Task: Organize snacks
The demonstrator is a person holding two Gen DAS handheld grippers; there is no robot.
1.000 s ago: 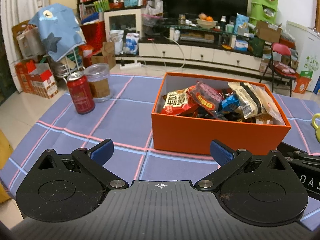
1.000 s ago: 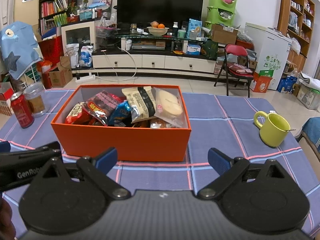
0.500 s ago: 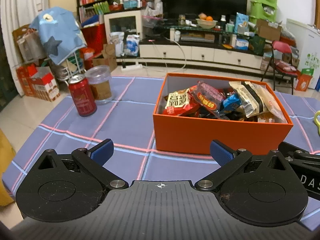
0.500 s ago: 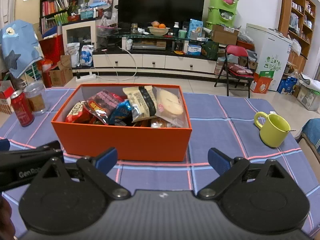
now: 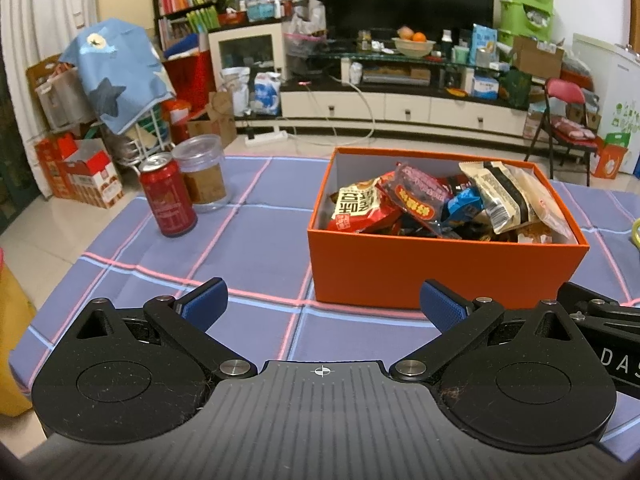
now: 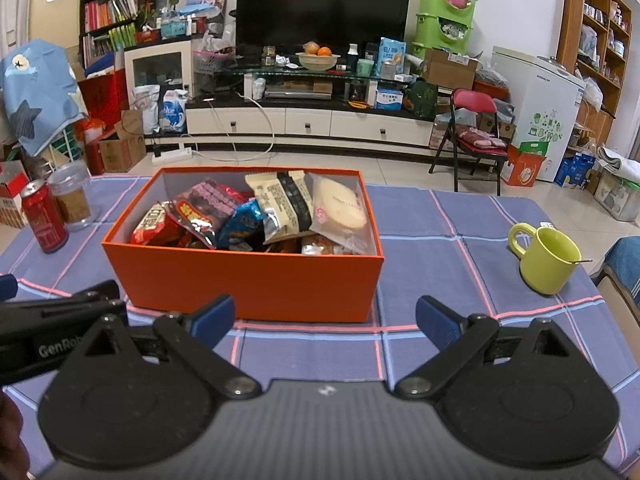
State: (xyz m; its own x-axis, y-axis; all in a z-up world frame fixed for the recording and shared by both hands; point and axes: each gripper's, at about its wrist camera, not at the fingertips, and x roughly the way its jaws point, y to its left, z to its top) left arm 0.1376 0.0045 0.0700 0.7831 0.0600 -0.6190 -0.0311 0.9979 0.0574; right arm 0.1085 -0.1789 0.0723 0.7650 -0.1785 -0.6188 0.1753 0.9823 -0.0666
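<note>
Tablecloth [image 6: 420,216] — blue plaid, orange box [image 6: 256,280] of snacks, television [image 6: 324,4] behind, both grippers [image 5: 322,300] [image 6: 325,316] spread apart, empty.

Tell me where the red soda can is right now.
In the left wrist view the red soda can stands upright on the checked tablecloth, left of the orange box, just in front of the clear plastic jar.

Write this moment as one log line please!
left tool: open, empty | right tool: open, empty | orange box: full of snacks
</note>
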